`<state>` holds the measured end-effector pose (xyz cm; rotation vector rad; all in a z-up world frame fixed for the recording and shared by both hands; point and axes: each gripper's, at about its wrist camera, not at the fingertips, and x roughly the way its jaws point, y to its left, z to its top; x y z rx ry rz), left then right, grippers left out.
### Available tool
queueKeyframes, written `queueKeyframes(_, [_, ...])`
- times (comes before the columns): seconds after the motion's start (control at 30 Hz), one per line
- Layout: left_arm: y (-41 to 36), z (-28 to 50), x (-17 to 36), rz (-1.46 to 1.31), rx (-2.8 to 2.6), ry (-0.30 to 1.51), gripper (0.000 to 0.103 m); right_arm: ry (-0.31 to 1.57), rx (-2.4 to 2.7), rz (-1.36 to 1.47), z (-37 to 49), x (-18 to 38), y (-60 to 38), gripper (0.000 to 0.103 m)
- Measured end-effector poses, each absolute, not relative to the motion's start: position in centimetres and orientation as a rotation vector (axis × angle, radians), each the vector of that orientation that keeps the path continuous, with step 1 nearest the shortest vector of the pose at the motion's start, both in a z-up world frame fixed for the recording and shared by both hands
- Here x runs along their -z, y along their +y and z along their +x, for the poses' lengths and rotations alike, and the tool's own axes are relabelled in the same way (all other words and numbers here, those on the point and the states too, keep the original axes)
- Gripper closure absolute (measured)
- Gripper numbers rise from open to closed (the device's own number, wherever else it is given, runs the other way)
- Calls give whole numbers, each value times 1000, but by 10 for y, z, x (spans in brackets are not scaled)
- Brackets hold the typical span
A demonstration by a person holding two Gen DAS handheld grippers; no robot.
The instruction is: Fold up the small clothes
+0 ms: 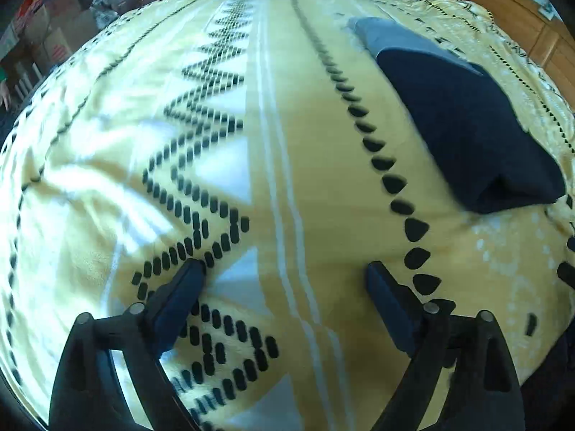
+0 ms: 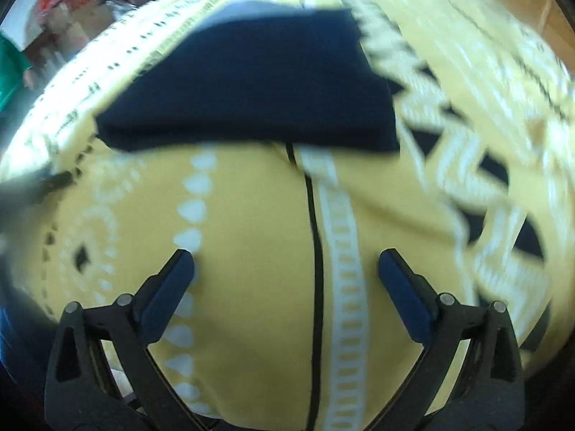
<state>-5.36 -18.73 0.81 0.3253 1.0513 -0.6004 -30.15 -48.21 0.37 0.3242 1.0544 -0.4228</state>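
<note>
The left gripper [image 1: 285,273] hangs over the yellow blanket [image 1: 305,186], its fingers wide apart and holding nothing. To its right, farther on the blanket, lies the folded navy cloth [image 1: 467,133], with a grey cloth [image 1: 391,37] behind it. The right gripper [image 2: 286,260] is also spread and empty above the blanket [image 2: 251,233]; the navy cloth [image 2: 258,97] lies ahead, not touched.

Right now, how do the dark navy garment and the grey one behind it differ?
The navy garment lies nearer both grippers; the grey garment sits behind it. Navy shows a large folded face; grey shows only a strip, partly covered by navy. Both rest folded on the yellow blanket, touching, held by neither gripper.
</note>
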Motion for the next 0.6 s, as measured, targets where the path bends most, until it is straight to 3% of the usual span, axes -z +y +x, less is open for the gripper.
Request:
queueKeyframes(0.03, [-190, -55, -7, 325, 608, 1036, 0, 1044, 430, 321, -303, -2, -481, 0])
queueKeyframes(0.23, [-203, -36, -2, 267, 517, 1105, 0, 1037, 459, 358, -291, 5, -493, 0])
queueKeyframes(0.6, [-207, -31, -4, 230, 474, 1014, 0, 1035, 523, 339, -277, 7, -493, 0])
